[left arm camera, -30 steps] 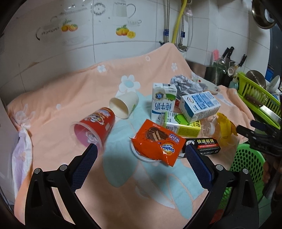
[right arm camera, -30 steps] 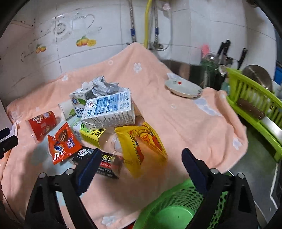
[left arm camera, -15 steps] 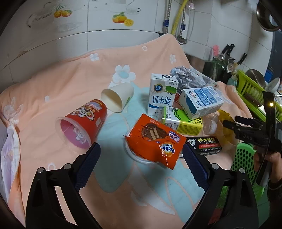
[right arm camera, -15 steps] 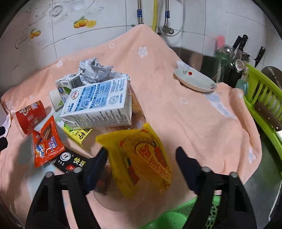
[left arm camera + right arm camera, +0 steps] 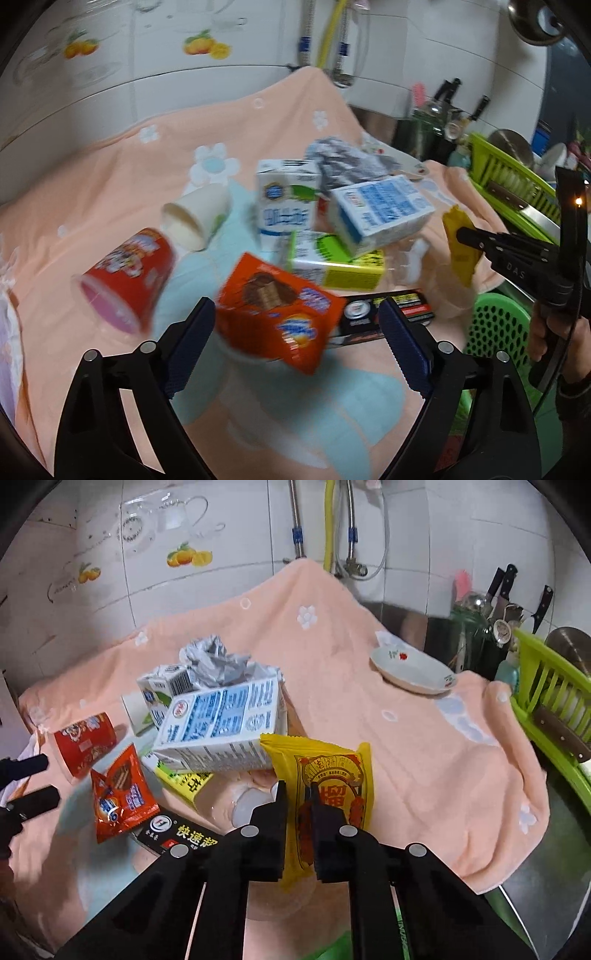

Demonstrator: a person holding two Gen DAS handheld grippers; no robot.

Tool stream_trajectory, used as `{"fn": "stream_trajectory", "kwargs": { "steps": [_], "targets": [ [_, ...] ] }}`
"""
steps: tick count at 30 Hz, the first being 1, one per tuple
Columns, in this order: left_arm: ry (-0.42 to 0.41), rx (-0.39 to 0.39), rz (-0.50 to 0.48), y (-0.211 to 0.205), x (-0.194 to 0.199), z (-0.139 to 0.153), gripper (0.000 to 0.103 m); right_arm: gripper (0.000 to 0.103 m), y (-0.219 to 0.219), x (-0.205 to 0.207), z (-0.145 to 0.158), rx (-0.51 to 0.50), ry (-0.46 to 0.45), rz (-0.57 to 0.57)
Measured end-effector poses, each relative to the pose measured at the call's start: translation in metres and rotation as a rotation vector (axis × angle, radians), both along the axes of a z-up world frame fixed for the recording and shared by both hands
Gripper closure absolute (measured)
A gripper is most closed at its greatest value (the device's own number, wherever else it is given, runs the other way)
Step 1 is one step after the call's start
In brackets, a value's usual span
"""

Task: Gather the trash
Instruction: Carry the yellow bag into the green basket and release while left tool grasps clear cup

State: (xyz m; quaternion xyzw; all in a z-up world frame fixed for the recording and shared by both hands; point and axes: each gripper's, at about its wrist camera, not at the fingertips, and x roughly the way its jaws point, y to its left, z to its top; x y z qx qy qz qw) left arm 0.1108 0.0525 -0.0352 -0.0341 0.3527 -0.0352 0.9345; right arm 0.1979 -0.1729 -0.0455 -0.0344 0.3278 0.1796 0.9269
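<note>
Clamping its black jaws together on the yellow snack wrapper (image 5: 332,775), the right gripper (image 5: 298,794) is holding that packet upright just in front of the blue-and-white milk carton (image 5: 221,723), which is lying tilted on the heap of trash on the peach flowered towel (image 5: 406,738). Crumpled grey foil (image 5: 218,664) is sitting behind that carton, beside a smaller upright milk box (image 5: 286,206). A yellow-green juice carton (image 5: 332,266) is lying underneath, and a black box with Chinese lettering (image 5: 177,834) is resting at the near edge of the pile. The left gripper (image 5: 295,339) is hovering with its blue-padded jaws wide apart yet closing, the orange wafer packet (image 5: 273,310) lying between them on the towel but not pressed by either pad. To its left a red paper cup (image 5: 129,273) is lying on its side, with a white paper cup (image 5: 195,218) tipped over just behind it. A green perforated basket (image 5: 495,328) is standing below the towel's right edge, near the person's hand (image 5: 554,332) holding the right tool. A white dish (image 5: 410,672) is sitting well apart from the heap, close to the green dish rack (image 5: 546,701).
</note>
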Motion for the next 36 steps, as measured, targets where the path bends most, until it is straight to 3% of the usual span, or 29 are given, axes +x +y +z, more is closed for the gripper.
{"fn": "stream_trajectory", "kwargs": {
  "steps": [7, 16, 21, 29, 36],
  "targets": [
    [0.021, -0.049, -0.146, -0.043, 0.018, -0.001, 0.026, 0.095, -0.018, -0.027, 0.025, 0.018, -0.085, -0.020],
    [0.063, -0.047, -0.304, -0.096, 0.037, -0.012, 0.043, 0.095, -0.054, -0.080, 0.030, 0.054, -0.103, -0.073],
    [0.102, -0.028, -0.343, -0.110, 0.051, -0.023, 0.054, 0.095, -0.070, -0.104, 0.018, 0.037, -0.085, -0.113],
    [0.148, -0.004, -0.382, -0.128, 0.074, -0.038, 0.061, 0.095, -0.091, -0.129, -0.022, -0.044, -0.024, -0.181],
    [0.195, -0.045, -0.385, -0.130, 0.089, -0.050, 0.070, 0.088, -0.103, -0.133, -0.052, -0.039, 0.063, -0.214]
  ]
}}
